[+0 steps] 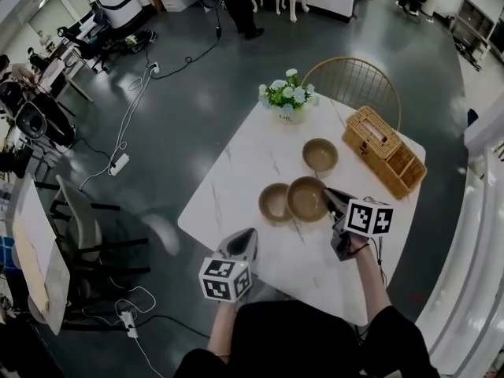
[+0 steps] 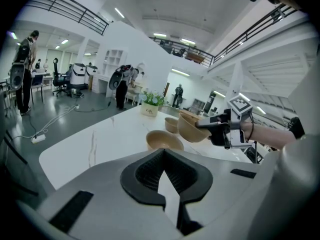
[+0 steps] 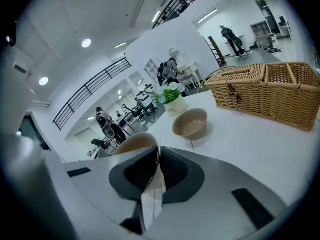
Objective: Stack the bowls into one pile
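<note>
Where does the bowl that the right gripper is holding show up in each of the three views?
Head view: the held bowl sits just right of centre, at the tip of the right gripper.
Left gripper view: the held bowl is right of centre, on the end of the right gripper.
Right gripper view: the held bowl is low and centre-left, its rim clamped between the jaws.
Shared landmark: the flower pot.

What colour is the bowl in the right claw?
Light tan round bowl; head view shows it best.

An open workspace hall; office chairs (image 1: pixel 33 120), cables (image 1: pixel 124 128) across the floor (image 1: pixel 189 101), a mezzanine railing (image 2: pixel 70 14).
</note>
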